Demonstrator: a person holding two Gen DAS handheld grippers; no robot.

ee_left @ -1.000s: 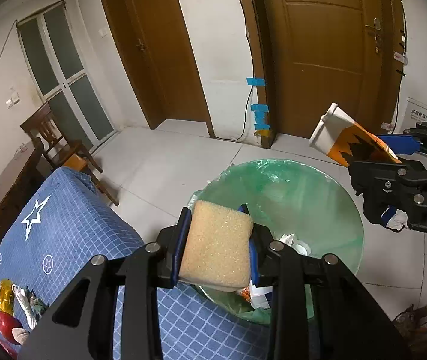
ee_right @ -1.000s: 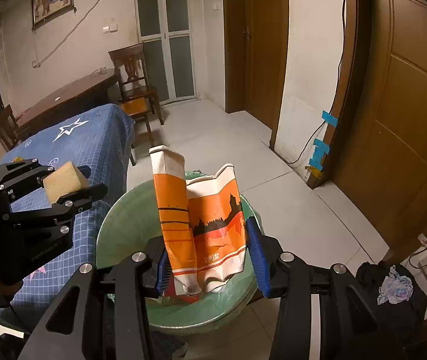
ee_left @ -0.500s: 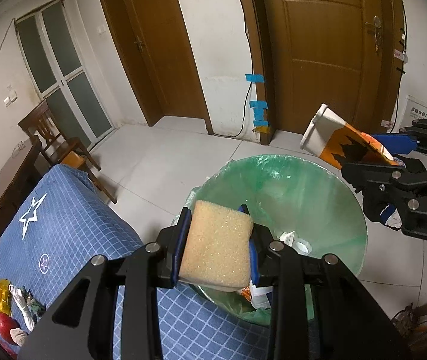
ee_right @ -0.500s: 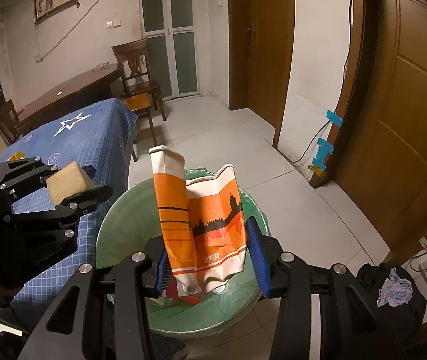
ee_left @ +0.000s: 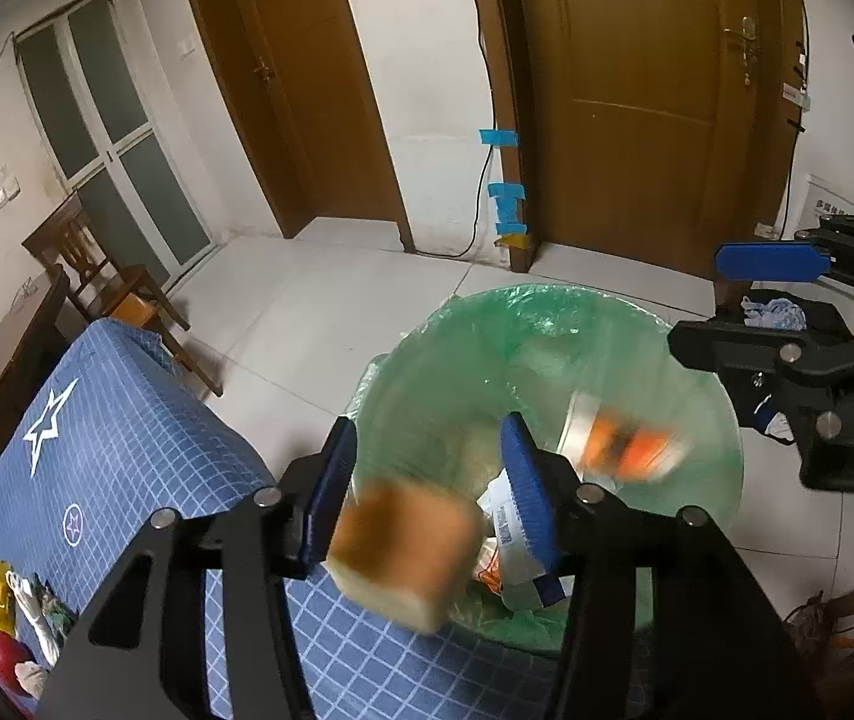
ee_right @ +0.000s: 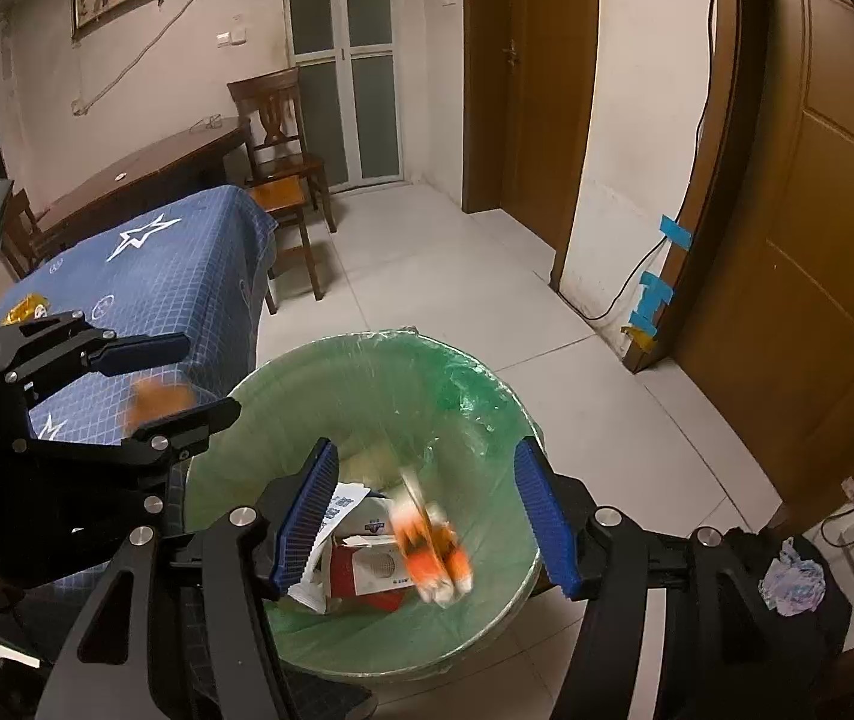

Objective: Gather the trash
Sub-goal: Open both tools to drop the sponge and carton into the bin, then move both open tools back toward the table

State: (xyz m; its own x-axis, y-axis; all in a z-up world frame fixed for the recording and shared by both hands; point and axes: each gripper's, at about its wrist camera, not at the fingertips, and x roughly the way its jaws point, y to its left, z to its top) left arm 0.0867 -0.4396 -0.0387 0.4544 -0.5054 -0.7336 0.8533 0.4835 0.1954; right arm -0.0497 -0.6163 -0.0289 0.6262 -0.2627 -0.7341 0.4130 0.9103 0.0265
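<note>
My left gripper [ee_left: 430, 480] hangs over the near rim of a bin lined with a green bag [ee_left: 547, 300], and its jaws are opening. A yellow sponge [ee_left: 406, 552] is blurred just below the blue pads and looks free of them. My right gripper [ee_right: 427, 510] is over the same bin [ee_right: 367, 342] with its jaws opening. An orange and white carton [ee_right: 433, 546] is blurred inside the bin, clear of both pads. The carton [ee_left: 625, 444] also shows as a smear from the left wrist view. A red and white box [ee_right: 367, 570] and papers lie at the bottom.
A table under a blue checked cloth [ee_left: 97, 450] stands beside the bin, with small bits of trash [ee_left: 1, 630] at its near corner. A wooden chair [ee_right: 283, 174] and a desk stand behind it. Brown doors line the walls. A black bag with crumpled paper [ee_right: 793, 576] sits on the floor.
Both grippers have opened. The sponge has slipped out of the left jaws and the carton out of the right jaws; both are dropping towards the bin.
</note>
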